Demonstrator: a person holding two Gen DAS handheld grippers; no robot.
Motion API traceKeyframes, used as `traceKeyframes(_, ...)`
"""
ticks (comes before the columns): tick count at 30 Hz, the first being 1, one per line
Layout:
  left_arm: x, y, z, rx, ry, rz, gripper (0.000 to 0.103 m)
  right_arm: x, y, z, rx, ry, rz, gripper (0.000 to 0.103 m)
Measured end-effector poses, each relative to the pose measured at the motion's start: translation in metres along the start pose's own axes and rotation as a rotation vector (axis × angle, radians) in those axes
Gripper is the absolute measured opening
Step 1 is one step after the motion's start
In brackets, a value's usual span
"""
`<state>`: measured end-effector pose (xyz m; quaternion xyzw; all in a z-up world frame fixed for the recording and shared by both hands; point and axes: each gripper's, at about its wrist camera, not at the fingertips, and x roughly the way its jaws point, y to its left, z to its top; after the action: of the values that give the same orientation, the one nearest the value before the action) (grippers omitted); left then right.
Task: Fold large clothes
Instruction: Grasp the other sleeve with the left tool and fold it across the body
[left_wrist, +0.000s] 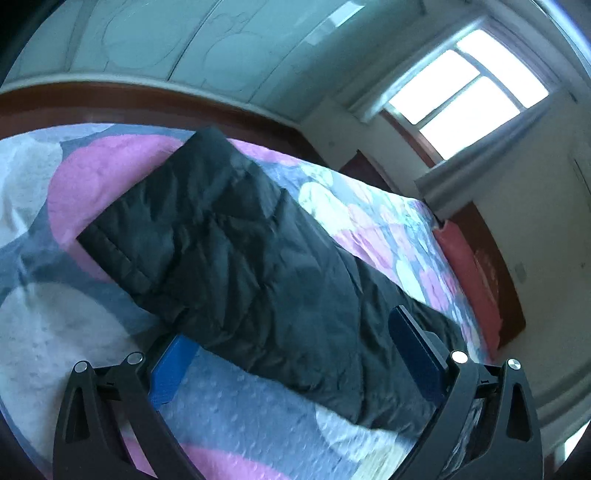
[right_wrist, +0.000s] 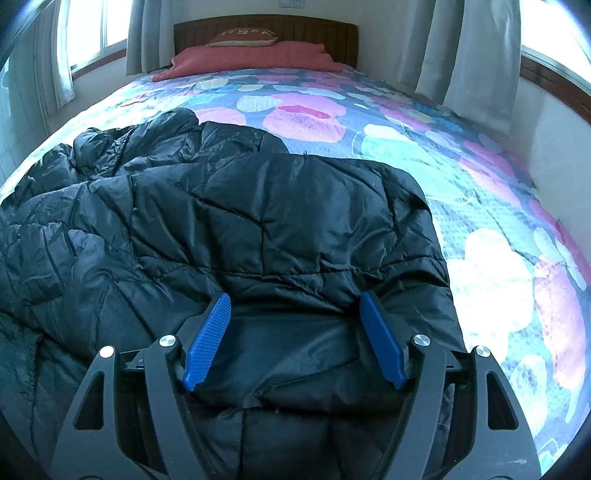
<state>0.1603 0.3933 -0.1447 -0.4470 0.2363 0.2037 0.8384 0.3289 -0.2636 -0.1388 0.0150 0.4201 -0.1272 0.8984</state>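
A large black quilted jacket (left_wrist: 240, 240) lies spread on a bed with a flowered bedspread (left_wrist: 55, 332). In the left wrist view my left gripper (left_wrist: 291, 325) hovers over the jacket's near end, tilted, with its blue pads (left_wrist: 170, 369) far apart and nothing pinched. In the right wrist view the jacket (right_wrist: 277, 206) fills the near left of the bed. My right gripper (right_wrist: 293, 295) points down onto its near edge. Its blue pads (right_wrist: 208, 339) stand wide apart, with a smooth stretch of jacket fabric lying between them and puckering at the tips.
A red pillow (right_wrist: 251, 55) and a wooden headboard (right_wrist: 266, 31) are at the far end of the bed. Windows (left_wrist: 461, 85) and grey curtains (right_wrist: 443, 48) line the walls. Bare bedspread (right_wrist: 480, 258) lies to the right of the jacket.
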Motion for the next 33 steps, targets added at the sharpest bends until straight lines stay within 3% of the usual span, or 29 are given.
traceKeyframes(2, -0.002, 0.002, 0.005, -0.05, -0.004, -0.01, 0.098, 0.0, 0.0, 0.0, -0.001, 0.0, 0.001, 0.072)
traceKeyframes(3, -0.003, 0.003, 0.007, -0.072, -0.011, -0.014, 0.092, -0.001, 0.0, 0.0, -0.001, -0.001, 0.0, 0.072)
traceKeyframes(4, -0.005, 0.006, 0.01, -0.103, -0.024, 0.007, 0.063, 0.0, -0.001, 0.0, -0.002, -0.001, -0.001, 0.072)
traceKeyframes(6, -0.004, 0.017, 0.012, -0.167, -0.021, 0.038, 0.039, -0.001, 0.0, 0.0, -0.002, -0.002, -0.002, 0.072)
traceKeyframes(7, -0.004, 0.025, 0.015, -0.202, -0.03, 0.01, 0.03, -0.001, 0.0, 0.0, -0.003, -0.002, -0.004, 0.072)
traceKeyframes(8, -0.003, 0.026, 0.017, -0.202, -0.025, 0.008, 0.028, -0.001, -0.001, 0.001, -0.004, -0.003, -0.005, 0.072)
traceKeyframes(10, -0.002, 0.02, 0.022, -0.158, -0.025, 0.011, 0.019, -0.001, -0.001, 0.001, -0.005, -0.004, -0.008, 0.072)
traceKeyframes(14, -0.014, -0.013, 0.024, -0.022, -0.072, 0.054, 0.013, -0.001, 0.0, 0.0, -0.005, -0.004, -0.007, 0.072)
traceKeyframes(19, -0.032, -0.09, 0.003, 0.235, -0.127, -0.005, 0.013, -0.001, 0.0, 0.0, -0.005, -0.004, -0.006, 0.072)
traceKeyframes(25, -0.041, -0.193, -0.064, 0.497, -0.077, -0.149, 0.013, -0.002, -0.004, 0.001, 0.004, -0.006, 0.002, 0.073)
traceKeyframes(29, -0.044, -0.251, -0.129, 0.678, -0.027, -0.219, 0.013, -0.002, -0.005, 0.002, 0.008, -0.007, 0.007, 0.073)
traceKeyframes(33, -0.034, -0.295, -0.188, 0.777, 0.055, -0.272, 0.013, -0.002, -0.005, 0.002, 0.014, -0.009, 0.018, 0.075)
